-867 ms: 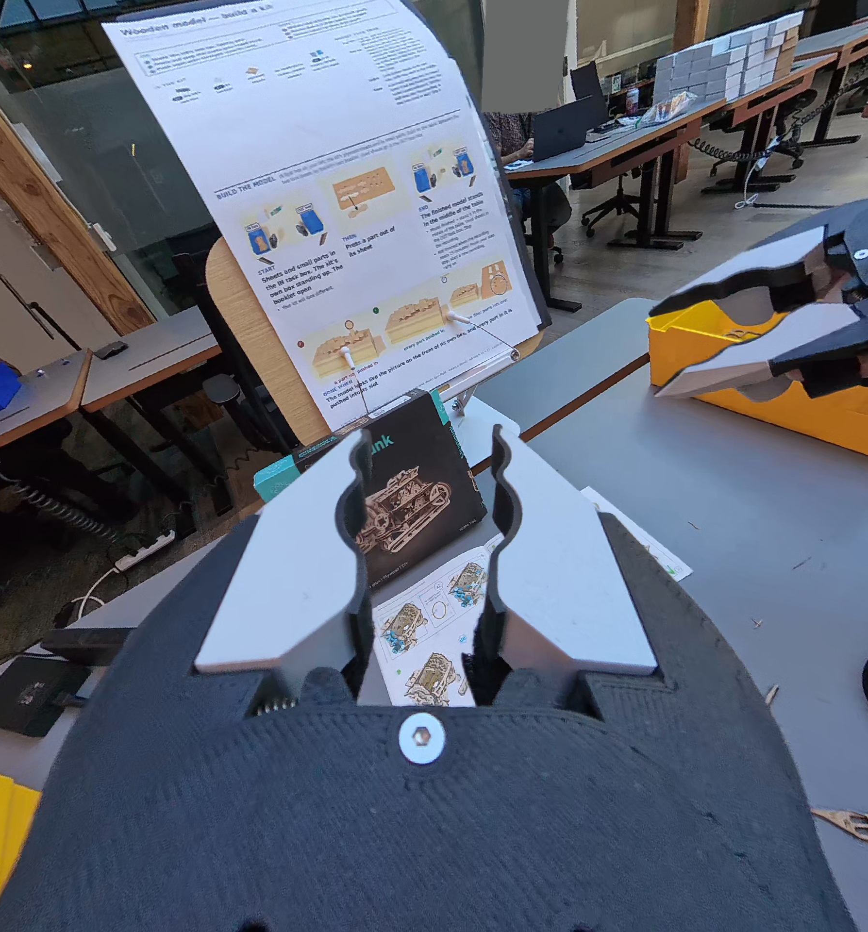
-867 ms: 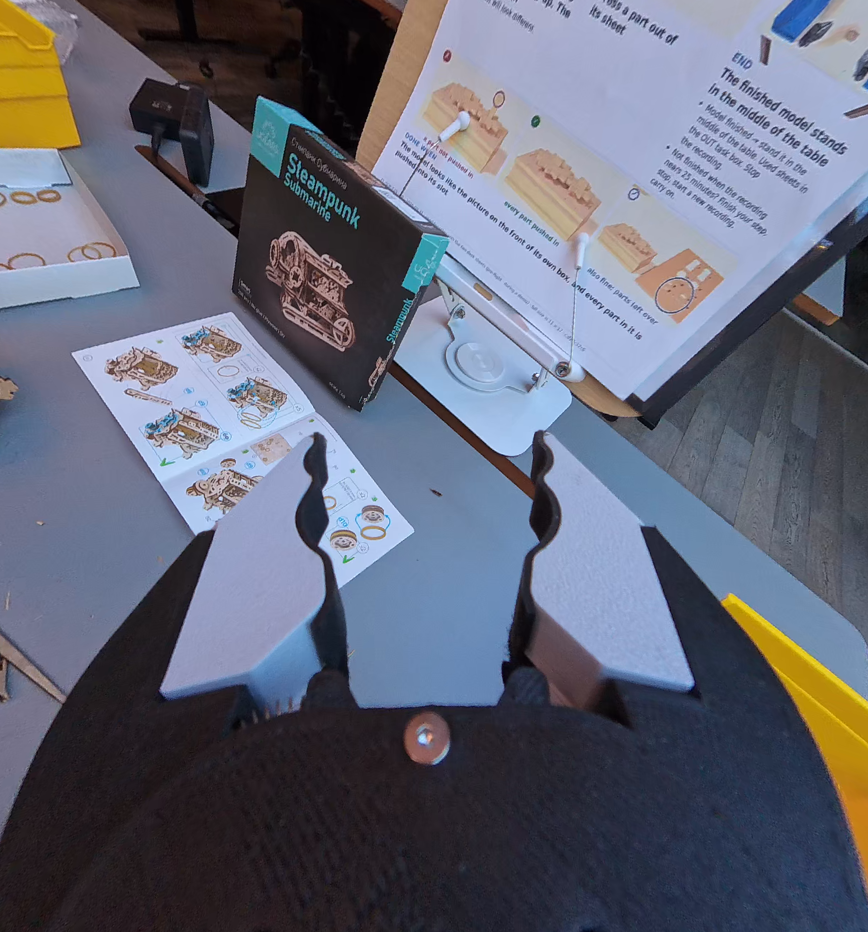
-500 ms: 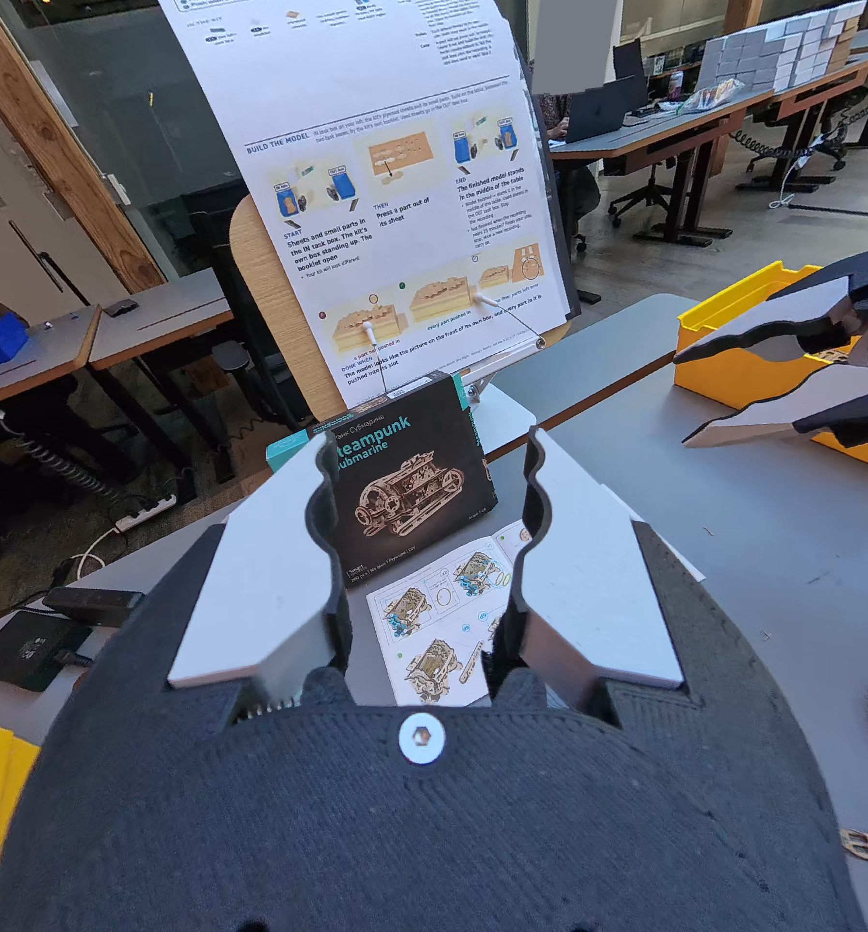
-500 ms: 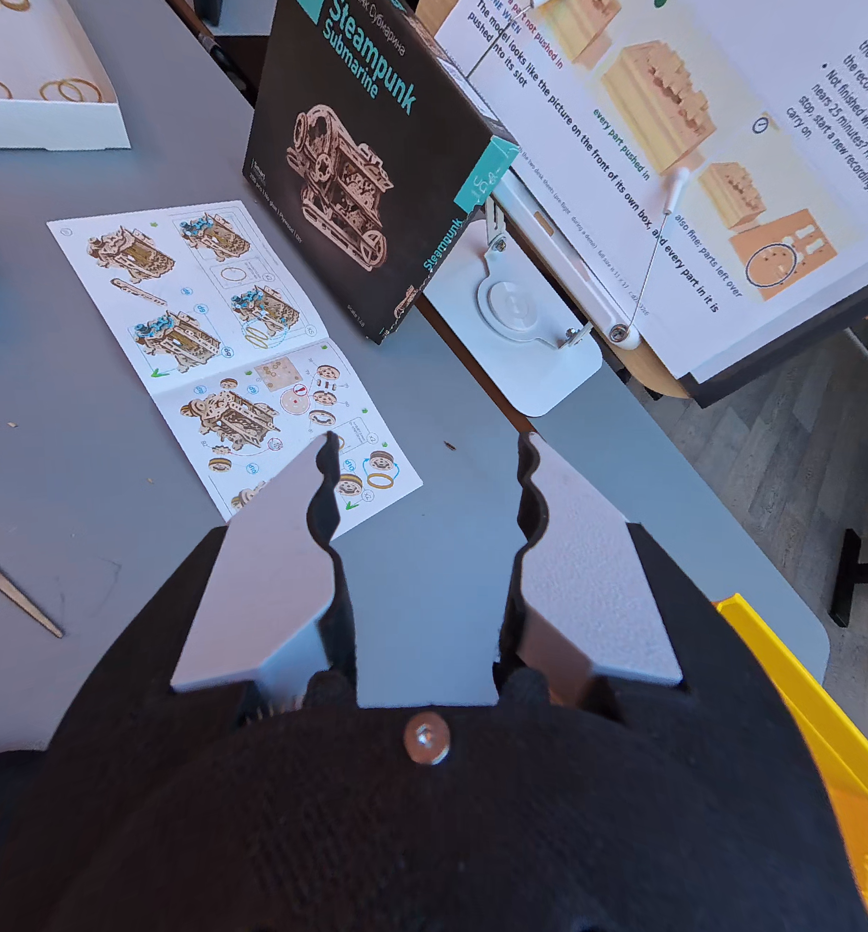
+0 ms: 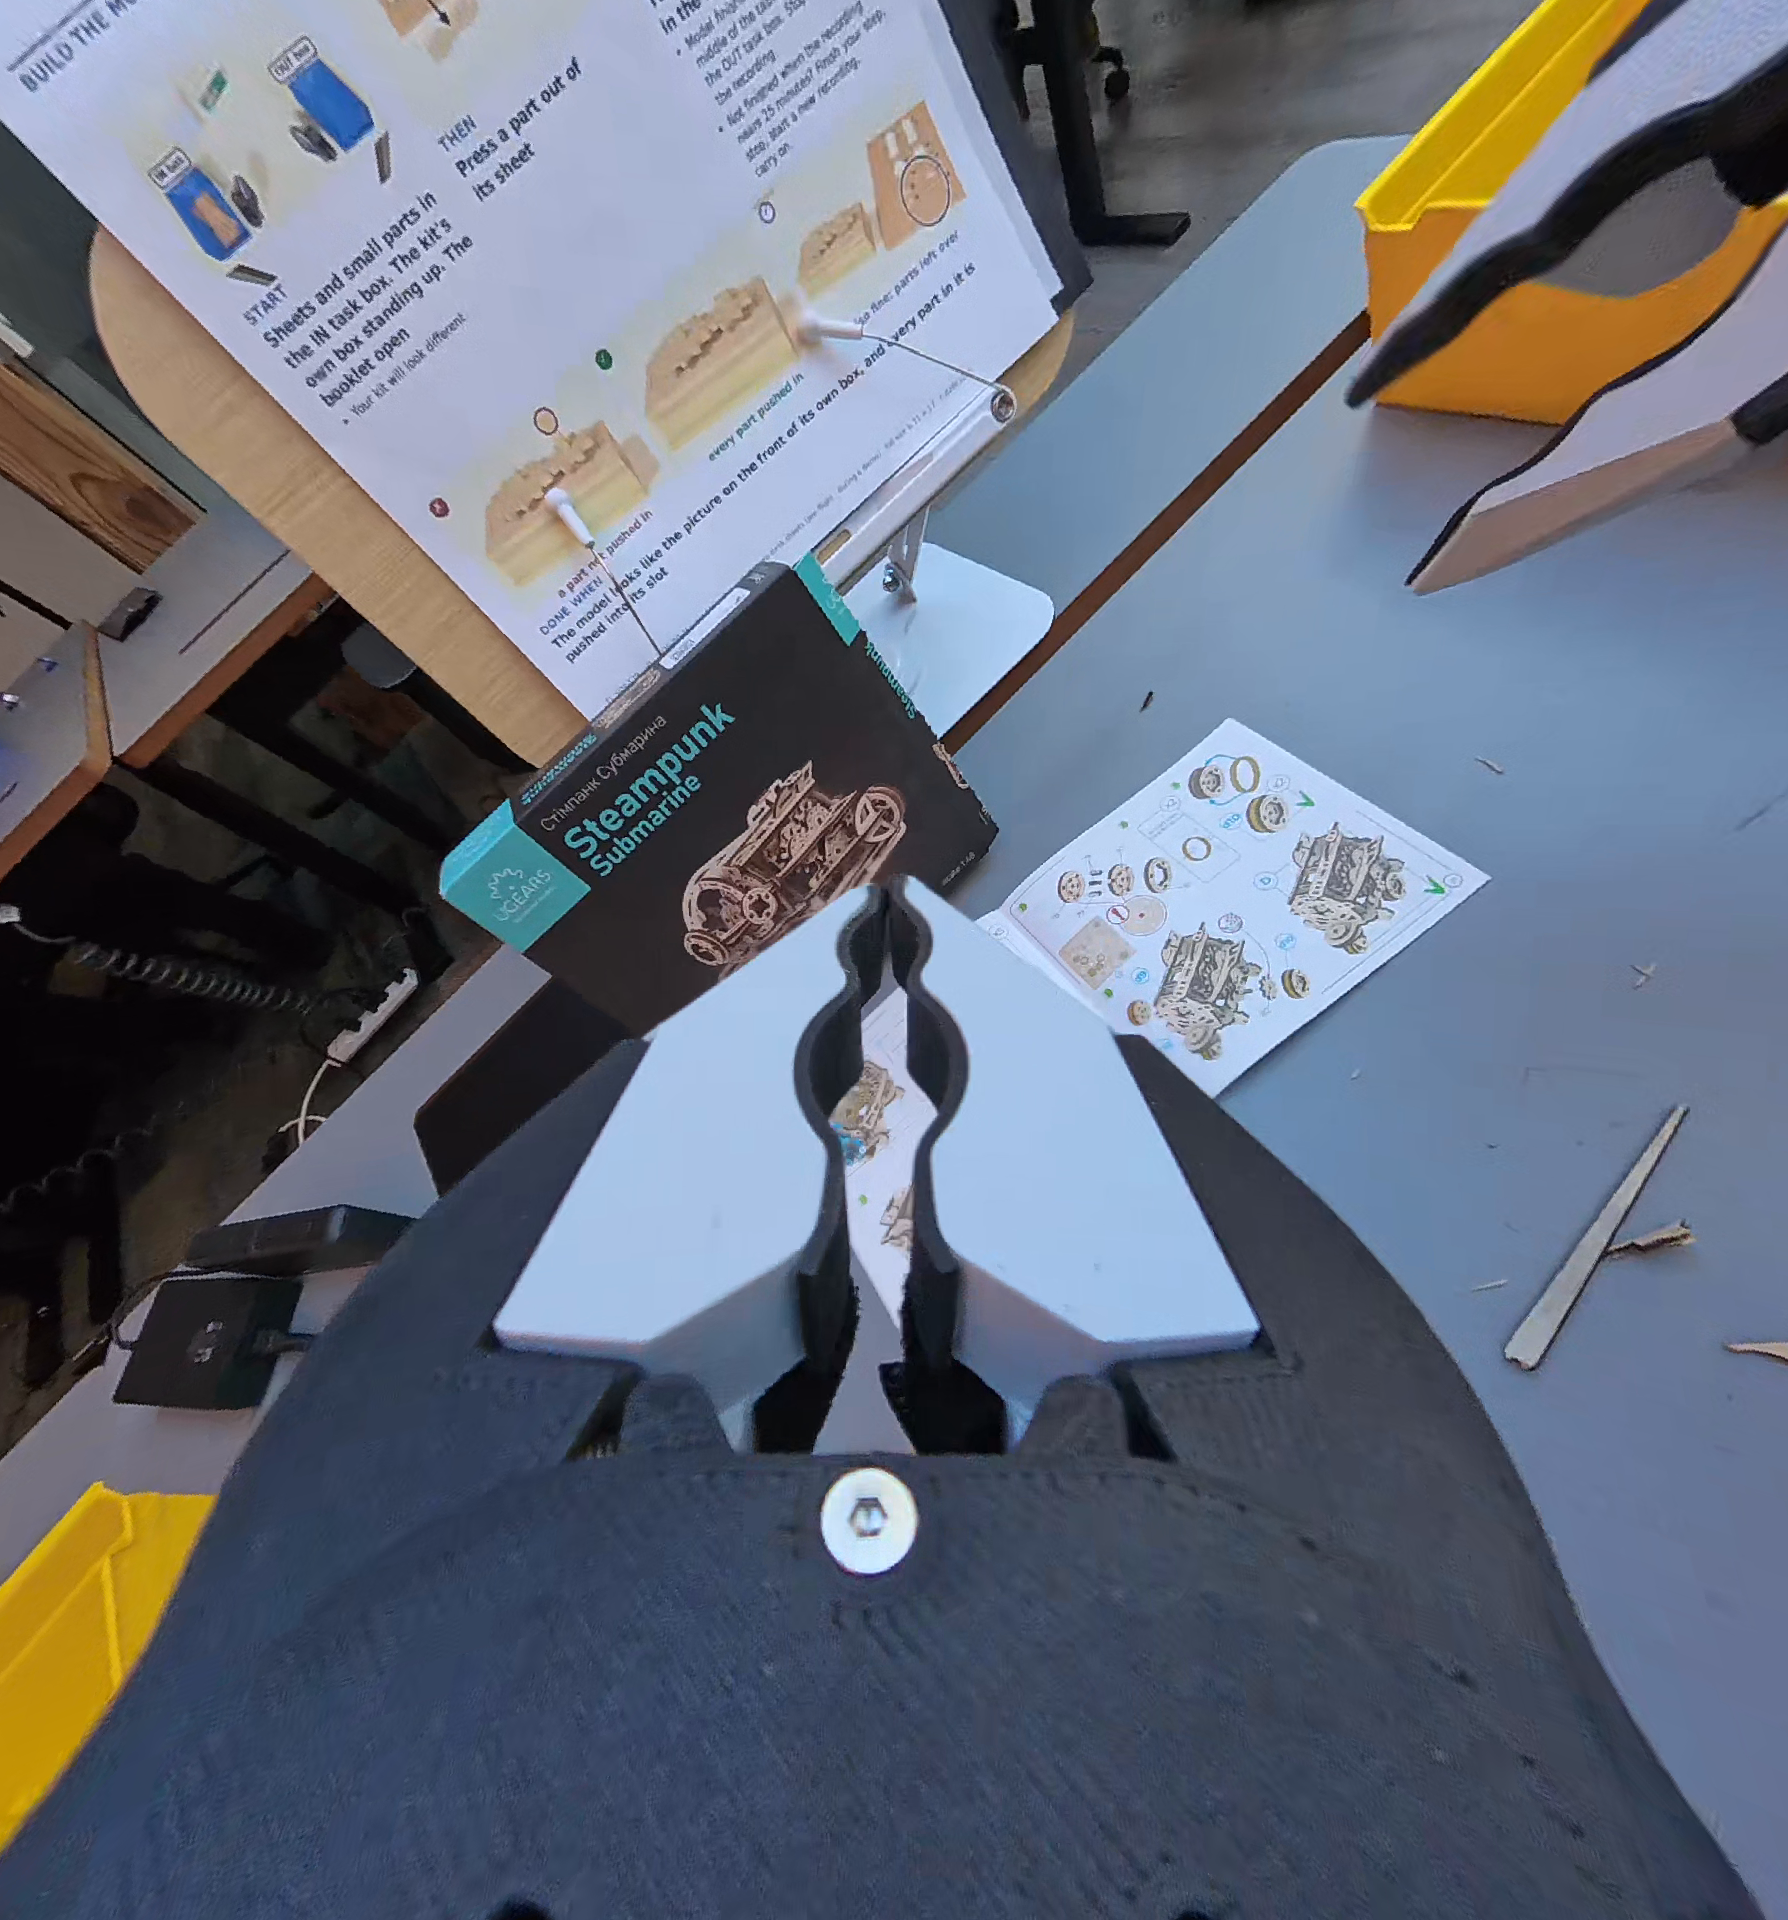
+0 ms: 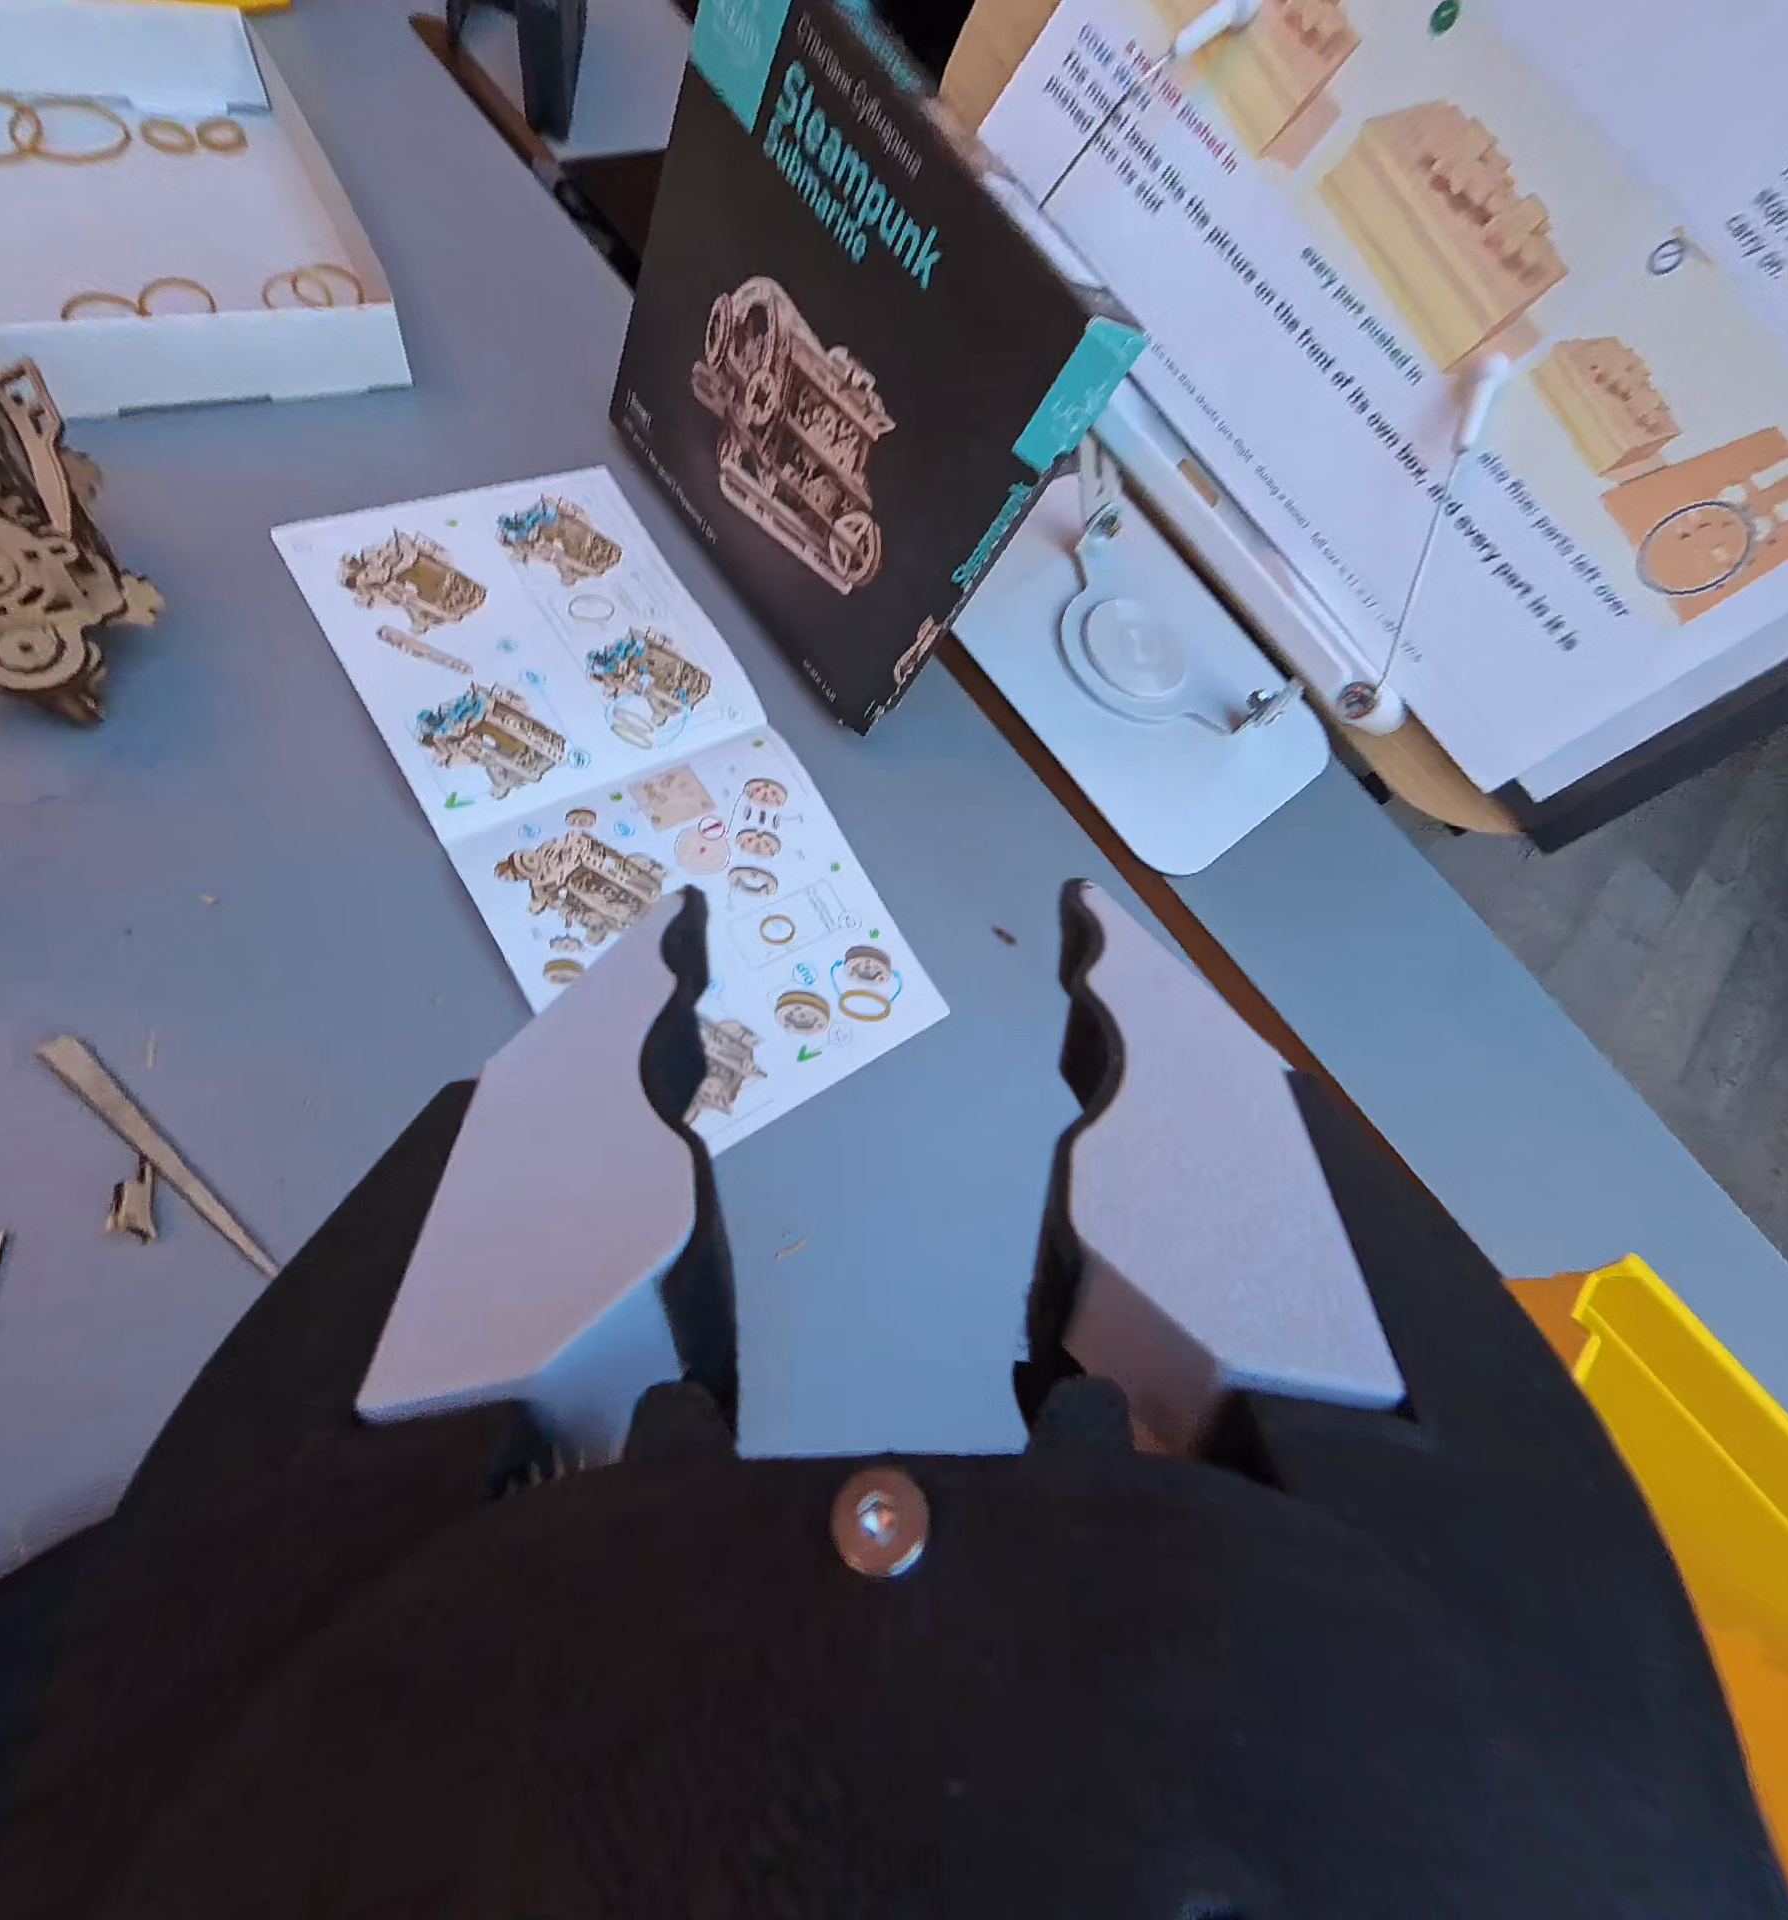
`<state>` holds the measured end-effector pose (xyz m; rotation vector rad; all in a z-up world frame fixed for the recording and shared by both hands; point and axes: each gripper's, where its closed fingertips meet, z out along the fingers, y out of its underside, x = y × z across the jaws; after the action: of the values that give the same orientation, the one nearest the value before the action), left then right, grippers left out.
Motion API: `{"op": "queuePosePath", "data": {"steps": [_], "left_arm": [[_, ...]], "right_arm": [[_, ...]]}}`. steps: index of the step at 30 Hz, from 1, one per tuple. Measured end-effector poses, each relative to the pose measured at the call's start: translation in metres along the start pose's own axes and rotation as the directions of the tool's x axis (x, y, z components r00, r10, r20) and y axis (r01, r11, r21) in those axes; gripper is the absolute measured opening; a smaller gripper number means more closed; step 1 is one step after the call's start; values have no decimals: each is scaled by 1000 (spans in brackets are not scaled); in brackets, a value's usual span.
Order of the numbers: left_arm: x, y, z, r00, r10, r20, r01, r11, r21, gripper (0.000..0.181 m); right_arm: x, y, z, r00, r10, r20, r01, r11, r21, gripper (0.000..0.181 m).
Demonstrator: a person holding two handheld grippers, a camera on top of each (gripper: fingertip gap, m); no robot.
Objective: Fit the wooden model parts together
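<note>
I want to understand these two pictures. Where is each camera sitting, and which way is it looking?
Left wrist view: rides on the left hand-held gripper, shut and empty, looking down at the box; the right hand-held gripper shows at the upper right.
Right wrist view: rides on the right hand-held gripper, open, looking down at the booklet and wooden model.
Both see the box, booklet and table.

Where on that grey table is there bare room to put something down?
Bare grey table lies between the open booklet and the wooden model, and again between the booklet's near corner and the yellow bin. It is crowded toward the wood offcuts and behind, around the kit box.
</note>
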<state>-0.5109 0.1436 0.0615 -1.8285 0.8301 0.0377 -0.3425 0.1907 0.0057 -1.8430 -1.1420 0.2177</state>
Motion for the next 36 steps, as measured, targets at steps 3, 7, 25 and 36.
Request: {"op": "queuePosePath", "data": {"steps": [3,7,25,36], "left_arm": [[-3,-9,-6,999,-39,-1,39,998,54,0],[-12,-24,-17,992,-129,7,126,980,154,39],[-1,-37,-24,991,-124,-58,134,966,219,54],[-1,-38,-26,992,-117,-53,126,967,222,51]], "right_arm": [[14,-16,-9,998,27,-59,-21,994,108,90],[27,-36,-25,990,56,-127,-25,970,241,99],[41,-63,-58,971,195,-135,-112,877,467,110],[43,-56,-52,972,174,-159,-92,901,424,111]]}}
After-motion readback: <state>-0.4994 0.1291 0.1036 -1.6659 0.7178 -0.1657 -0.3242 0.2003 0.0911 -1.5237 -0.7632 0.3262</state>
